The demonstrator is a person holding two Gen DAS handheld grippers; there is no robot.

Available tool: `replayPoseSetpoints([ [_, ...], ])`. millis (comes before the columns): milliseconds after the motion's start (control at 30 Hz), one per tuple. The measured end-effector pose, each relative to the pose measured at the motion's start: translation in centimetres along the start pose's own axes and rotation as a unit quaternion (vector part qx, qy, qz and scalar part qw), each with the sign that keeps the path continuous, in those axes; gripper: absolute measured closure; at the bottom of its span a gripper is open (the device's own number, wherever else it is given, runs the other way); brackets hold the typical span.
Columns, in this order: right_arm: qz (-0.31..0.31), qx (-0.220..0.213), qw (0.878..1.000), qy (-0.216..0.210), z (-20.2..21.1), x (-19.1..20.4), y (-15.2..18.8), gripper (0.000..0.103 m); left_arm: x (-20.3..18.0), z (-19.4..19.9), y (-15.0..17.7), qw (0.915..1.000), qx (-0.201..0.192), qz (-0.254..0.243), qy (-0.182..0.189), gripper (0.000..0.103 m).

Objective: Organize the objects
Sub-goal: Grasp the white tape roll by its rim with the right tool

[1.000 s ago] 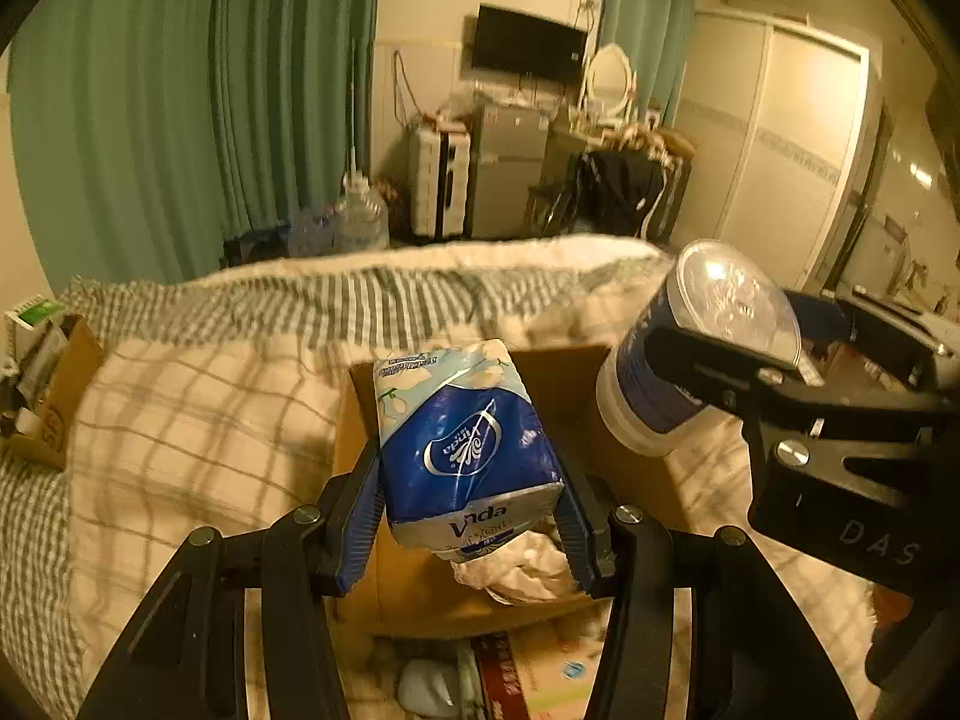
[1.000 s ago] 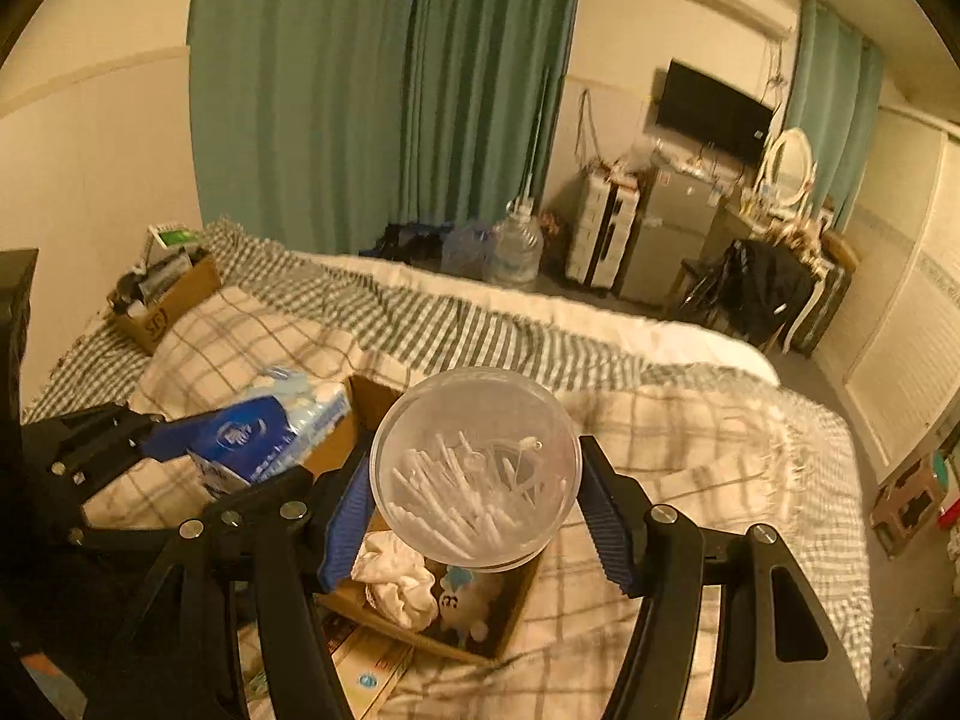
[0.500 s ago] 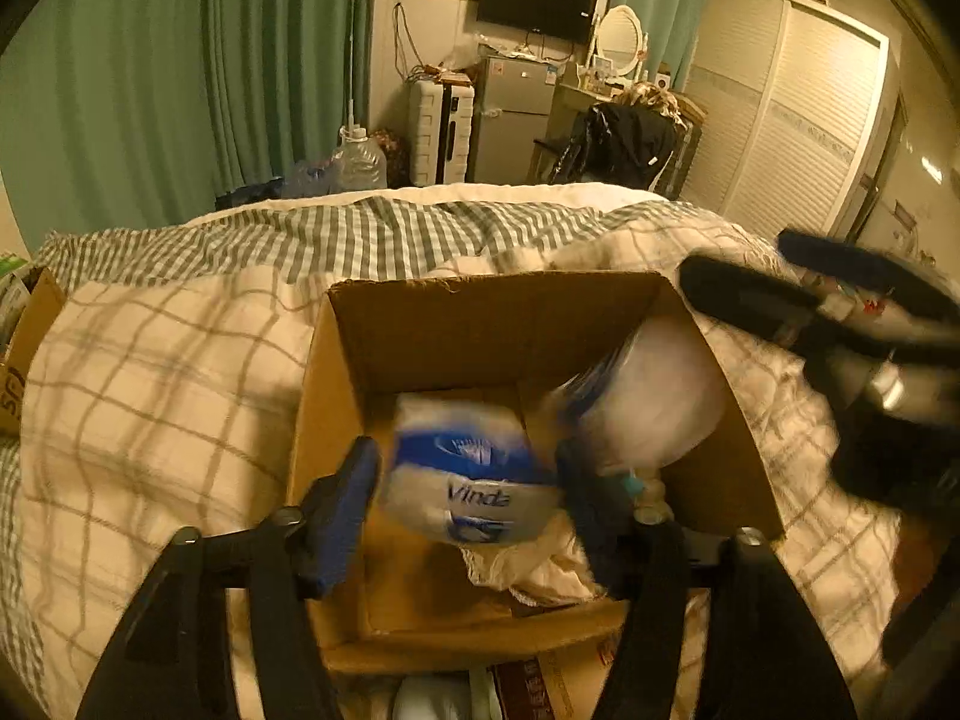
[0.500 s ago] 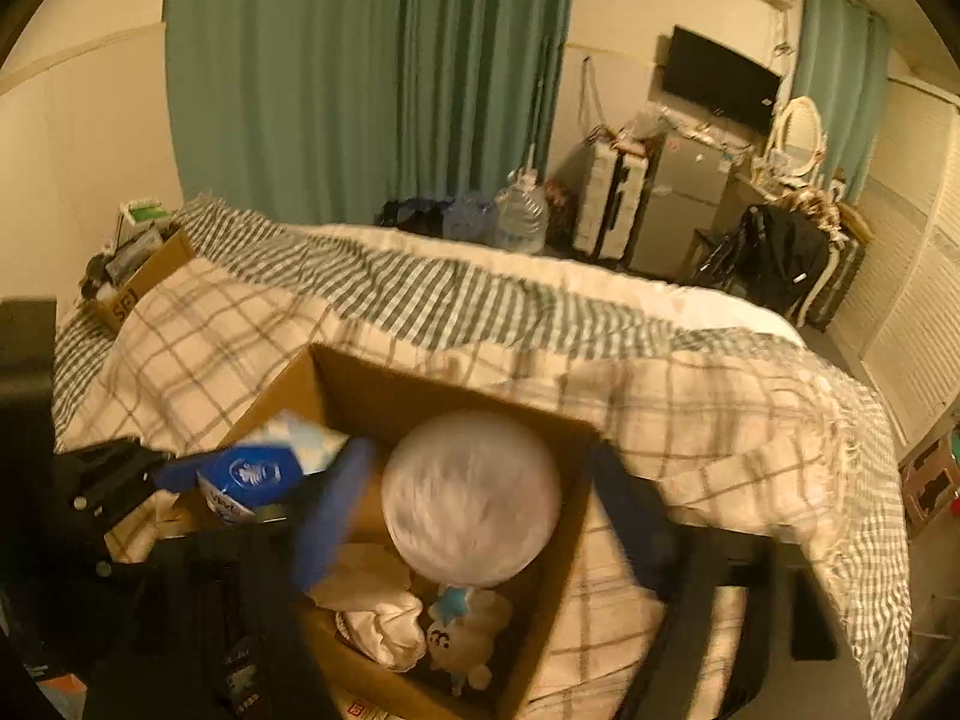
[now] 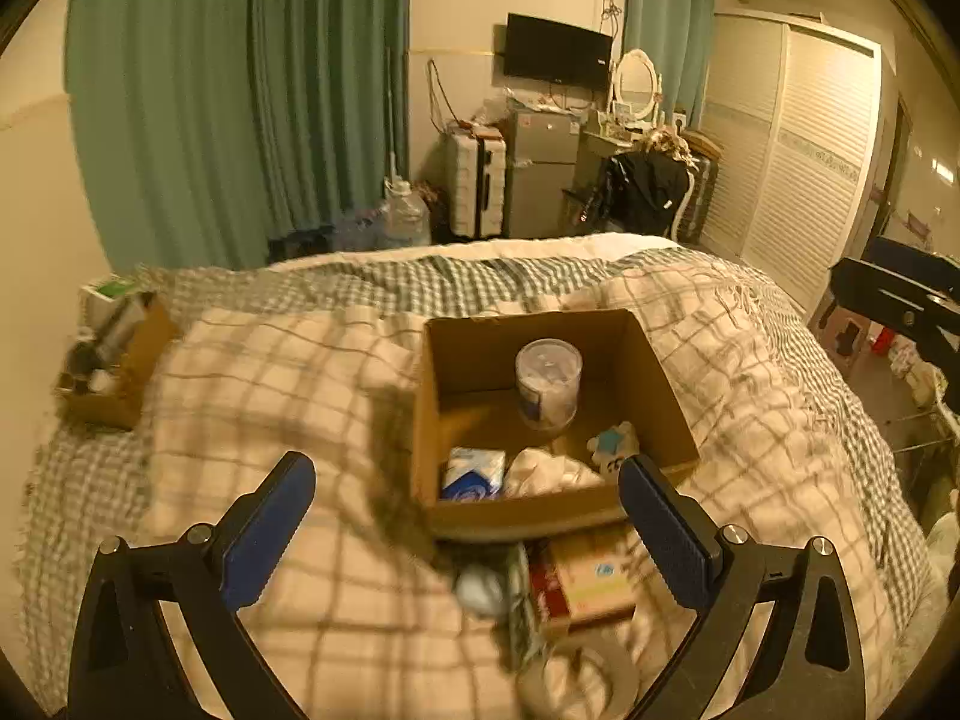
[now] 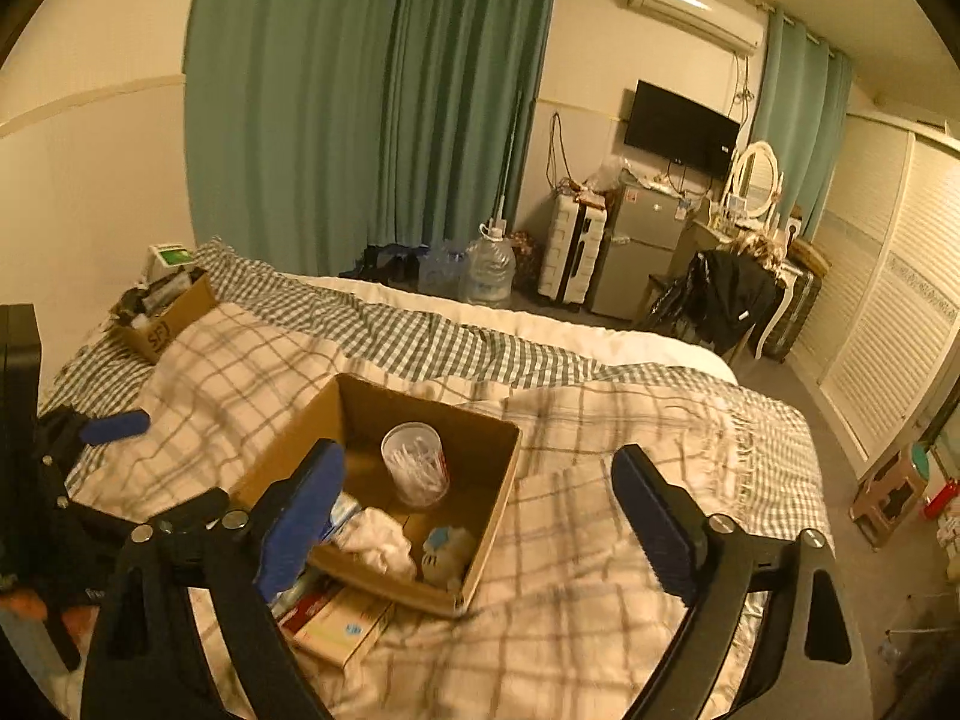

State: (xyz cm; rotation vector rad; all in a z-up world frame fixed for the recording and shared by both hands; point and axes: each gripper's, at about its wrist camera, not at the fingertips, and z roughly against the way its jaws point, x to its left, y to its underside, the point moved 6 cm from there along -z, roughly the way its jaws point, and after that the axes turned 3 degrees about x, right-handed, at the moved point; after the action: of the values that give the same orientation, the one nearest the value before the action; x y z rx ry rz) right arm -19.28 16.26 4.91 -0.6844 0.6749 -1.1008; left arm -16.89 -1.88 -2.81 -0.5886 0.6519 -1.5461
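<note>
An open cardboard box (image 5: 666, 384) (image 6: 498, 480) sits on the checked blanket. Inside it a clear tub of cotton swabs (image 5: 547, 381) (image 6: 415, 471) stands upright, a blue tissue pack (image 5: 473, 473) lies at the near left corner, a white crumpled cloth (image 5: 549, 471) (image 6: 378, 540) lies beside it, and a small plush toy (image 5: 612, 443) (image 6: 447, 546) rests near the front wall. My left gripper (image 5: 465, 531) hovers short of the box, jaws still opening, nothing between them. My right gripper (image 6: 477, 516) is above the box's near side, jaws opening and empty.
A flat carton (image 5: 585, 576) (image 6: 342, 624) and a bluish item (image 5: 480, 591) lie on the blanket in front of the box. A second cardboard box (image 5: 120, 360) (image 6: 162, 315) of items sits at the bed's far left. Wardrobe, fridge and chair stand beyond the bed.
Both grippers let go: the tissue pack and the swab tub dropped into the box. Both grippers then pulled back and up, jaws spread wide.
</note>
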Motion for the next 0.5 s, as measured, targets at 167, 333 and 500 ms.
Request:
replayPoseSetpoints([
  [167,0.020,-0.008,1.000,-0.003,4.0,1.6,2.4,0.000,0.6,3.4,2.6,0.9999,-0.002,0.002,-0.014,0.000],
  [333,0.035,0.013,0.999,-0.019,4.6,4.4,6.7,0.000,1.5,4.8,6.7,0.9994,-0.001,0.028,-0.022,0.000],
  [500,0.050,0.059,0.997,-0.026,1.8,7.4,12.5,0.000,2.4,3.7,11.5,0.9968,0.014,0.072,-0.031,0.000],
])
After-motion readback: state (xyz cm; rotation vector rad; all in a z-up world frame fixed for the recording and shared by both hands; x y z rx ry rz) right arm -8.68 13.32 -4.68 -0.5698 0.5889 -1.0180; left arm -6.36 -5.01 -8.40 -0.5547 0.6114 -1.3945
